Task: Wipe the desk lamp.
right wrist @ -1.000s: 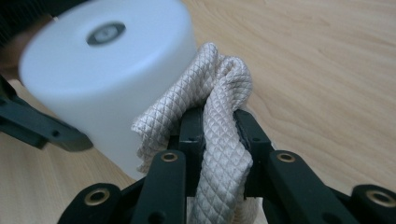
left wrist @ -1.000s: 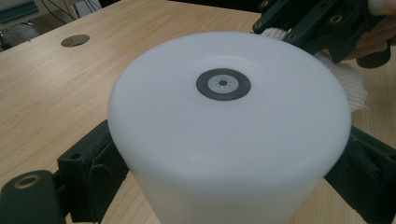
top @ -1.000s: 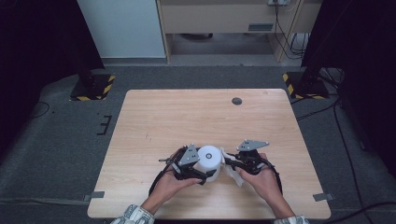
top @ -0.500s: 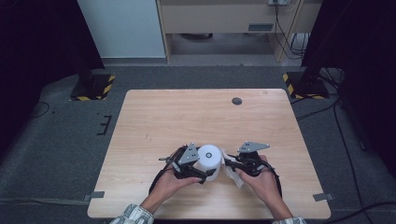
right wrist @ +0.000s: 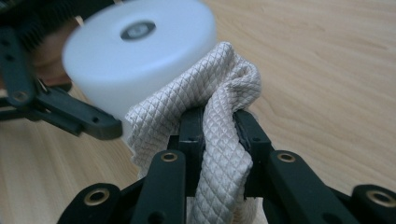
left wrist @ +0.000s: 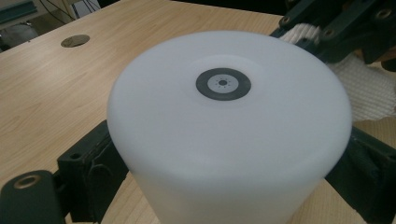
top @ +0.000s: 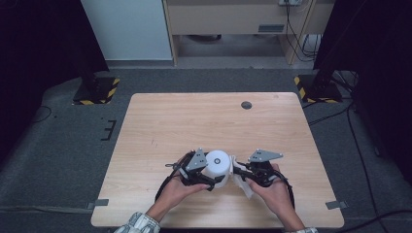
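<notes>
Standing upright on the near half of the wooden surface (top: 194,121), a white cylinder (top: 217,165) with a small dark ring at the centre of its flat top sits between the person's two hands. In the left gripper view the cylinder (left wrist: 229,126) rises directly ahead of the camera, with one black jaw against its side at the lower left and the other at the lower right, so the left hand-held gripper (top: 206,177) is clamped around its body with the jaws spread to the cylinder's width.

Just beside the cylinder, on the person's right, a white quilted cloth (top: 241,178) is bunched up. The right gripper view shows the cloth (right wrist: 219,121) pinched between the two black jaws of the right hand-held gripper (right wrist: 218,126), which stand narrow with only the folded fabric between them; the top of the fold presses against the cylinder's side wall. In the high view the right hand-held gripper (top: 248,171) points toward the cylinder from the right, with its grey three-cornered plate on top.

Farther out, a small dark round hole (top: 246,105) lies near the far edge of the surface, well apart from the hands. Grey floor surrounds the surface.
</notes>
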Demonstrator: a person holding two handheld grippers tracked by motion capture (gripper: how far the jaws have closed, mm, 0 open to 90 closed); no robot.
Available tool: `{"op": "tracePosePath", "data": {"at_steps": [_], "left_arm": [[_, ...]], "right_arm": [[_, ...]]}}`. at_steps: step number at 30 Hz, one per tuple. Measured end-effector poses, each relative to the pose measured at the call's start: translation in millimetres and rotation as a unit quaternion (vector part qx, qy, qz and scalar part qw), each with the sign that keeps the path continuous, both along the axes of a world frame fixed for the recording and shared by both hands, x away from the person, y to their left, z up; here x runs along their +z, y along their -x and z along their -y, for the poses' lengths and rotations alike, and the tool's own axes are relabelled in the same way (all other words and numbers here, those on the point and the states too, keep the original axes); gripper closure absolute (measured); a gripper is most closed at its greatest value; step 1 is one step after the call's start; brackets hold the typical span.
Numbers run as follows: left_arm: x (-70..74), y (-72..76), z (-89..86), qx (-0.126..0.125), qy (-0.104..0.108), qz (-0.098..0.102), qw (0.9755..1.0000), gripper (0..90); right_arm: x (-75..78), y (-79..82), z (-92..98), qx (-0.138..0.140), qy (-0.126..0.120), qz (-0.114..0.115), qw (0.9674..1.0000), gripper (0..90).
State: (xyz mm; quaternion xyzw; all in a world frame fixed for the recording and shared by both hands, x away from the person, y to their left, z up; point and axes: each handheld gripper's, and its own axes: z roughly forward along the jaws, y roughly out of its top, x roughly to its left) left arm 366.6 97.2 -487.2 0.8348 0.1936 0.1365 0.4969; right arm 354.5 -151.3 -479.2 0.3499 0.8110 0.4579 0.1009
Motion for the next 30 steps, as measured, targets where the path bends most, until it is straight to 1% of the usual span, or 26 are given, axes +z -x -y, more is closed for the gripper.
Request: {"op": "tracePosePath", "data": {"at_steps": [1, 3, 4, 5, 9, 13, 14, 16, 18, 20, 22, 26, 28, 29, 30], "left_arm": [[-0.1, 0.0, -0.1, 0.000, 0.000, 0.000, 1.0000, 7.4], [-0.1, 0.0, 0.0, 0.001, 0.000, 0.000, 1.0000, 7.4], [-0.1, 0.1, 0.0, 0.002, 0.000, 0.000, 1.0000, 7.4], [-0.1, 0.1, 0.0, 0.002, 0.000, 0.000, 1.0000, 7.4], [-0.1, 0.0, -0.1, 0.002, 0.000, 0.000, 1.0000, 7.4], [-0.2, -0.1, -0.2, 0.003, 0.001, 0.000, 1.0000, 7.4], [-0.2, -0.1, -0.3, 0.003, 0.001, 0.000, 1.0000, 7.4], [-0.2, -0.1, -0.3, 0.003, 0.001, 0.000, 1.0000, 7.4], [-0.2, -0.1, -0.3, 0.003, 0.001, 0.000, 1.0000, 7.4], [-0.2, -0.1, -0.3, 0.004, 0.001, 0.000, 1.0000, 7.4], [-0.3, -0.1, 0.0, 0.005, 0.000, 0.000, 1.0000, 7.4], [-0.2, 0.2, 0.2, 0.005, -0.001, 0.001, 1.0000, 7.3], [-0.1, 0.2, 0.2, 0.006, -0.001, 0.001, 1.0000, 7.3], [-0.1, 0.2, 0.3, 0.006, -0.001, 0.001, 1.0000, 7.3], [-0.1, 0.4, 0.4, 0.006, -0.002, 0.002, 1.0000, 7.2]], "right_arm": [[-3.6, -0.9, -1.1, -0.001, 0.005, -0.007, 1.0000, 75.3], [-10.0, -2.5, -2.9, 0.000, 0.018, -0.013, 0.9997, 75.3], [-15.6, -3.2, -4.4, 0.001, 0.031, -0.020, 0.9993, 75.3], [-15.6, -3.2, -4.4, 0.001, 0.031, -0.020, 0.9993, 75.3], [-21.3, -3.5, -7.2, 0.000, 0.045, -0.027, 0.9986, 75.2], [-21.9, -5.4, -8.2, -0.002, 0.051, -0.024, 0.9984, 75.0], [-20.9, -6.1, -8.1, -0.002, 0.051, -0.022, 0.9985, 75.0], [-18.8, -9.2, -7.3, -0.006, 0.041, -0.020, 0.9989, 75.1], [-17.4, -17.0, -7.4, -0.013, 0.028, -0.022, 0.9993, 75.1], [-17.8, -18.4, -7.9, -0.014, 0.029, -0.022, 0.9992, 75.2], [-20.8, -20.7, -8.2, -0.012, 0.030, -0.028, 0.9991, 75.2], [-23.8, -17.0, -6.7, -0.005, 0.032, -0.035, 0.9989, 75.3], [-23.0, -9.9, -4.8, -0.001, 0.026, -0.039, 0.9989, 75.3], [-23.0, -9.9, -4.8, -0.001, 0.026, -0.039, 0.9989, 75.3], [-22.5, -4.7, -3.1, 0.005, 0.019, -0.044, 0.9988, 75.3]]}}
